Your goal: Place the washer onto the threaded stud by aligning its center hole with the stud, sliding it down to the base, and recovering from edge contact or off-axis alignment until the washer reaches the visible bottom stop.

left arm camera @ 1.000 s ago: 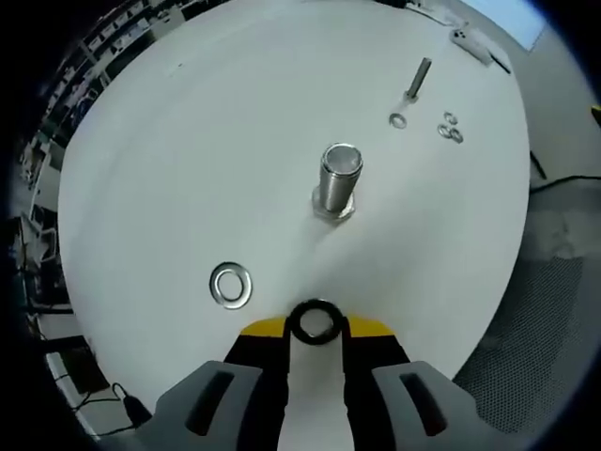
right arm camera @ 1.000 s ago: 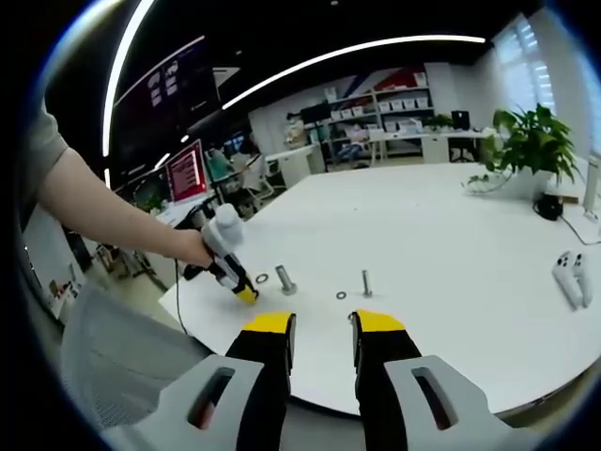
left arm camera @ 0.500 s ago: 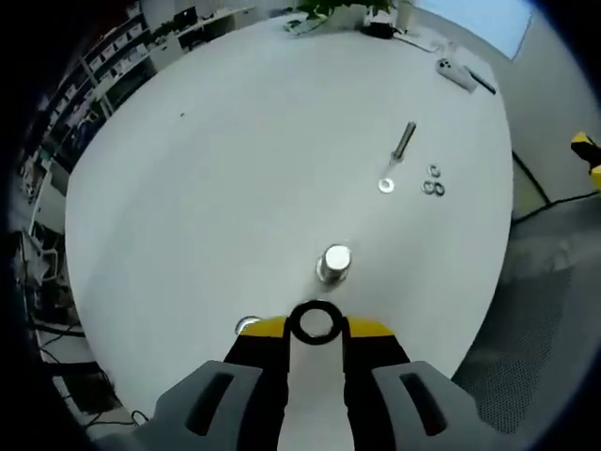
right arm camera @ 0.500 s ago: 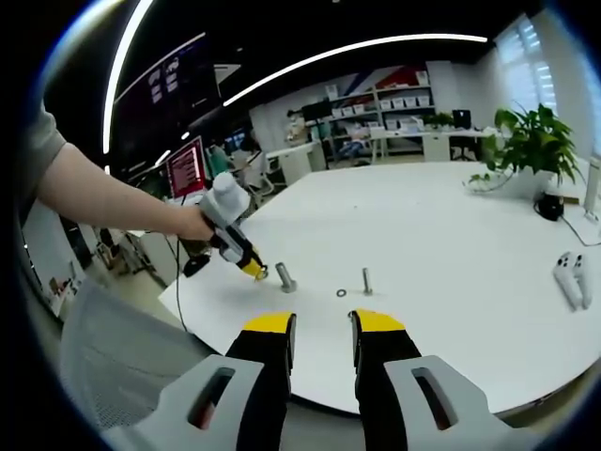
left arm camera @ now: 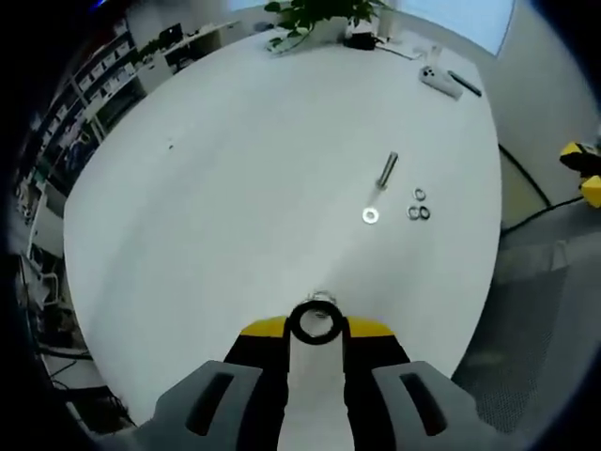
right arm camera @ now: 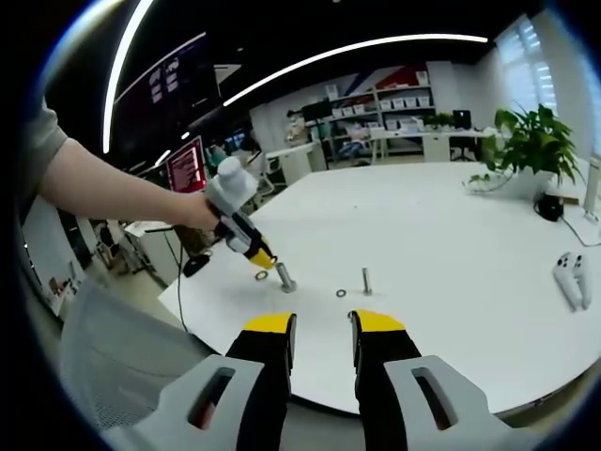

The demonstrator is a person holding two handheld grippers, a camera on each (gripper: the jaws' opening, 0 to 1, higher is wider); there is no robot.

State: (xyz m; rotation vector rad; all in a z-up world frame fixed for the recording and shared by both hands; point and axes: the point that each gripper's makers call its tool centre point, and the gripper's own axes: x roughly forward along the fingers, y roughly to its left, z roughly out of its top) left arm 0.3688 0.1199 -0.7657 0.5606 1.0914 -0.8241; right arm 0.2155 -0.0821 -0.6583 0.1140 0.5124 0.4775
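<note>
Between the left gripper's (left arm camera: 317,328) closed fingers sits a dark ring-shaped washer (left arm camera: 315,322), right above the stud (right arm camera: 285,278).

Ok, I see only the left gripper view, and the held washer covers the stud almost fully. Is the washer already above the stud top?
Observer: Nearly. In the right gripper view the left gripper has its tips just to that view's left of the stud top, and slightly higher.
Operator: Does the stud stand straight?
Observer: Yes, it stands upright on the table.
Operator: Is anything near its base?
Observer: A loose washer lies flat on the table beside it, below the left gripper.
</note>
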